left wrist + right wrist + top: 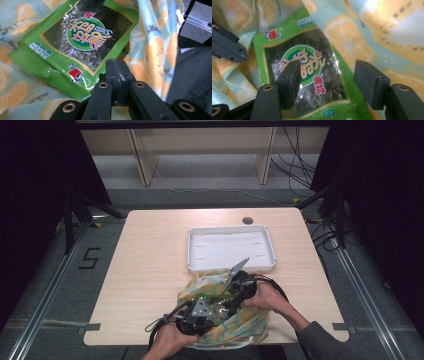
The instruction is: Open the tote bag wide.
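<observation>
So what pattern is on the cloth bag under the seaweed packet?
Orange slices on pale blue cloth bag, clearest in the left gripper view.

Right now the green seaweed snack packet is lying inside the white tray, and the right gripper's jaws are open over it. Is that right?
Not quite. The seaweed snack packet lies on the orange-print cloth bag, not in the white tray, which sits farther back on the table. The high view shows this. The right gripper is indeed open over the packet.
</observation>
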A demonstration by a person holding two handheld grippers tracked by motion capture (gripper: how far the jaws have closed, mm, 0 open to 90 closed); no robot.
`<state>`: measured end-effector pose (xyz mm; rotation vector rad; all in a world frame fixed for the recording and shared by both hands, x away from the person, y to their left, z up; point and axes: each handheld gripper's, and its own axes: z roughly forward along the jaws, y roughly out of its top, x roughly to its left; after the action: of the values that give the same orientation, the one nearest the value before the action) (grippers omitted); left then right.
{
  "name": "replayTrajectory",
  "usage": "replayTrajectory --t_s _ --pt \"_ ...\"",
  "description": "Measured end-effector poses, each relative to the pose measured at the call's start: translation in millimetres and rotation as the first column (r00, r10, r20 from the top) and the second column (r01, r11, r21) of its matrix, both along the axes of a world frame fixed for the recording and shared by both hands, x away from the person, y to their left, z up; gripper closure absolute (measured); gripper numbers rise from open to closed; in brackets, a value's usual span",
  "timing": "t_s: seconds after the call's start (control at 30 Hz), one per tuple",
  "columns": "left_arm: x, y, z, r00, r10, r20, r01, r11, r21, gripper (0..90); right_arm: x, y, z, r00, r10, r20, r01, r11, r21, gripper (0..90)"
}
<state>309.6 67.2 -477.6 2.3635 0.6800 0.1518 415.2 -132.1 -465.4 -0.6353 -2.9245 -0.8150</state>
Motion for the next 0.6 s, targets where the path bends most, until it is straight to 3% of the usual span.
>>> replayTrajectory --t_s 0.03,0.1,0.23,0.3,0.43,0.53,0.57,0.6 --pt "1.3 0.6 0.7 0.9998 -0.022 -0.003 0.022 0.9995 0.023 89.3 0.8 0.3 -1.7 1.0000 -0.003 0.000 0.003 1.0000 -0.006 39.7" --pt "0.9 -2.4 -1.7 0.9999 -0.002 -0.017 0.002 0.9999 0.014 89.3 2.5 0.9 -4.6 0.9999 -0.010 -0.008 0.009 0.9999 -0.013 39.5" --pt "3.1 -3.5 -3.7 0.9991 -0.035 -0.025 0.036 0.9982 0.049 89.2 7.3 1.1 -5.6 0.9997 -0.025 -0.007 0.025 0.9997 -0.003 38.8" --pt "3.6 -4.1 -4.3 0.9988 -0.038 -0.030 0.039 0.9983 0.042 89.1 9.1 0.7 -6.8 0.9987 -0.049 -0.016 0.049 0.9987 -0.013 38.7" --pt "4.9 -5.2 -5.4 0.9988 -0.043 -0.022 0.044 0.9978 0.049 89.1 10.1 2.7 -11.4 0.9987 -0.037 -0.035 0.036 0.9990 -0.027 38.8" --pt "3.6 -8.3 -10.0 0.9991 -0.006 -0.043 0.006 0.9998 0.019 89.1 10.0 5.0 -14.5 0.9984 -0.032 -0.047 0.031 0.9992 -0.026 38.9" --pt "5.1 -6.9 -9.2 0.9984 -0.038 -0.043 0.040 0.9977 0.054 89.2 9.6 5.7 -14.3 0.9982 -0.033 -0.050 0.031 0.9991 -0.029 39.0" --pt "4.7 -8.3 -10.5 0.9987 -0.031 -0.040 0.033 0.9986 0.042 89.2 9.6 5.7 -14.3 0.9982 -0.033 -0.050 0.031 0.9991 -0.029 39.0"
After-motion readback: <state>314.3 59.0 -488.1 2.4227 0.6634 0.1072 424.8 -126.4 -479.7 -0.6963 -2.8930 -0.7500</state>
